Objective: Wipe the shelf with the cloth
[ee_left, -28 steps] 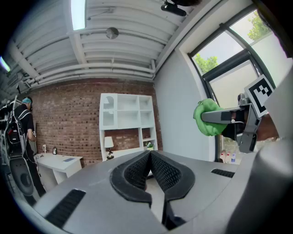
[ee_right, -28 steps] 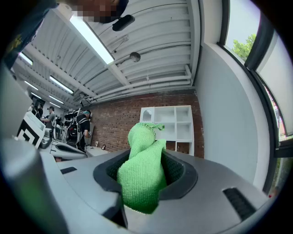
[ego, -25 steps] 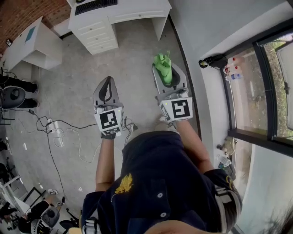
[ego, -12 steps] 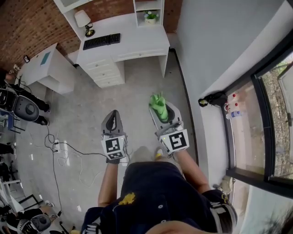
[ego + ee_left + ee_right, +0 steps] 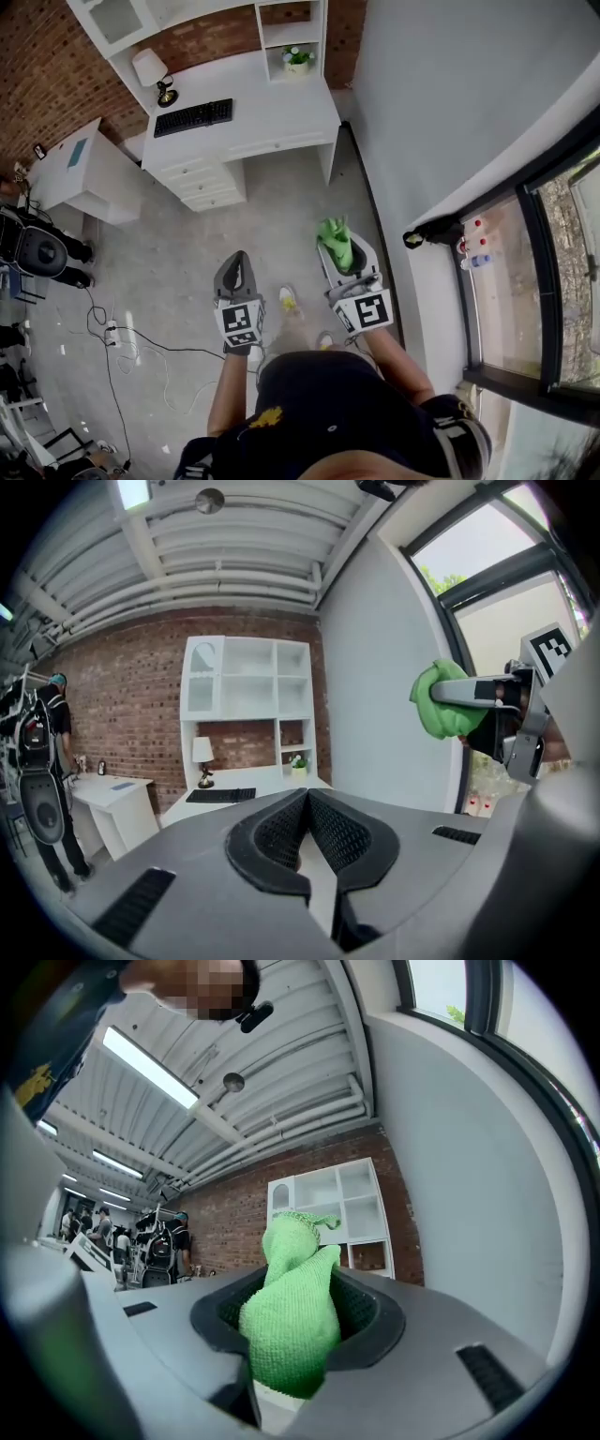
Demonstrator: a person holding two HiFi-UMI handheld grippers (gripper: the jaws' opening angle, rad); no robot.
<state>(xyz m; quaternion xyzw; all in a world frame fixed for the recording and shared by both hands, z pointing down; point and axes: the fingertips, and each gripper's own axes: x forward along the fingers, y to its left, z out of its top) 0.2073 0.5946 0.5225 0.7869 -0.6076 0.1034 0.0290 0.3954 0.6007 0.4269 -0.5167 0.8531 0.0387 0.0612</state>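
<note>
In the head view, the white boxy shelf (image 5: 291,28) is seen well apart from both grippers. In the left gripper view, the 2 ribbed black jaws of the left gripper (image 5: 307,799) are pressed together, with nothing between. In the right gripper view, a crumpled green knitted cloth (image 5: 286,1330) is clamped by the right gripper (image 5: 298,1283).

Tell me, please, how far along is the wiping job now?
Done: the cloth is clamped in the right tool. In hand: carrying it; the person stands on the floor, apart from the shelf over the desk. Left: all the wiping, because the cloth touches no shelf yet. The left tool is shut and empty.
</note>
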